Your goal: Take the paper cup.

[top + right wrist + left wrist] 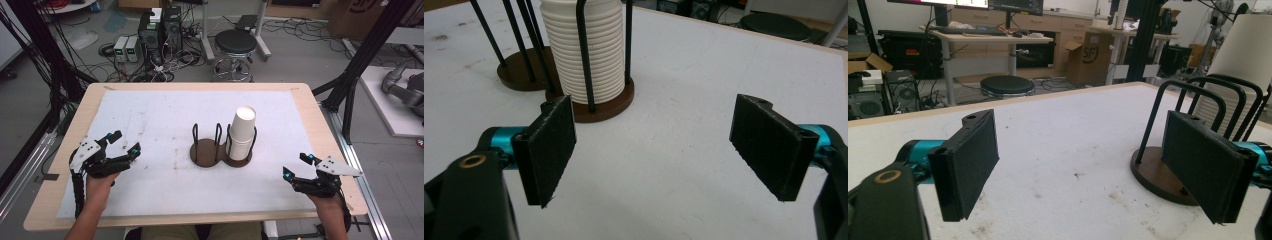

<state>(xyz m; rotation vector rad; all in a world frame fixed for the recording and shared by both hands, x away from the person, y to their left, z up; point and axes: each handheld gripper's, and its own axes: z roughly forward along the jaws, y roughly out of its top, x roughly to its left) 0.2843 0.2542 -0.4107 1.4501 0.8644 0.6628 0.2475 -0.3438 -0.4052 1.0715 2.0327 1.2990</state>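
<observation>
A stack of white paper cups (242,132) stands upside down in the right bay of a dark brown two-bay cup holder (205,152) with black wire hoops, at the middle of the white mat. The left bay holds nothing. My left gripper (122,142) rests open near the table's left edge, with the holder (1160,172) and cup stack (1235,65) ahead to its right. My right gripper (297,166) rests open near the right front corner, facing the cup stack (586,52) and the holder base (606,105). Nothing lies between either pair of jaws.
The white mat (150,115) covers most of the wooden table (95,92). Beyond the far edge stand a black stool (235,45), computer boxes (160,27) and tangled cables on the floor. Black frame posts rise at both sides.
</observation>
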